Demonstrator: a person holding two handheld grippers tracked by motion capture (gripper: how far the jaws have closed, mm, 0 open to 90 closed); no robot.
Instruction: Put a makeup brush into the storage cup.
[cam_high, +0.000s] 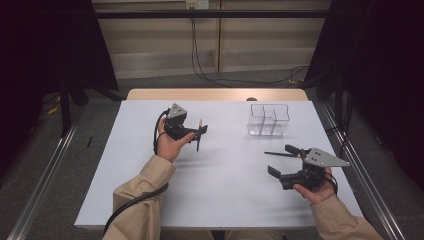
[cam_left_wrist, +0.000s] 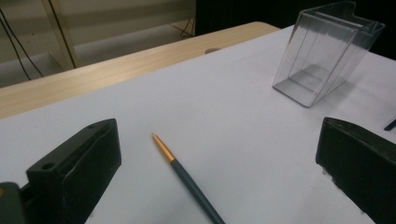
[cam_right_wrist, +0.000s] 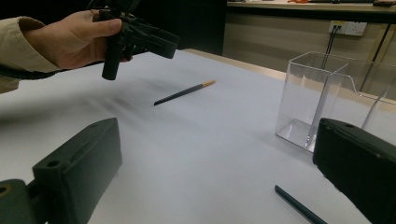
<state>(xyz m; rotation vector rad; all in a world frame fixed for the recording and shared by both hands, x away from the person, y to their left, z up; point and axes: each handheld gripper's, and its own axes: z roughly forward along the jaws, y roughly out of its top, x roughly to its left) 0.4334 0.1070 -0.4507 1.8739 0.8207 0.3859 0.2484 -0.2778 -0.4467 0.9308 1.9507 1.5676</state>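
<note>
Nothing is packed yet: both pencils, one beneath the left tongs and one by the right tongs, lie on the worktop, both tongs apart, clear box empty.

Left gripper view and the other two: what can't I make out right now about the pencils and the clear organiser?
- Dark green pencil with orange tip: its rear end runs off the bottom edge of the left gripper view.
- Second dark pencil: cut off by the bottom edge of the right gripper view; its tip colour is unseen.
- Clear plastic divided organiser: too small and glassy in the high view to tell whether anything is inside.
</note>
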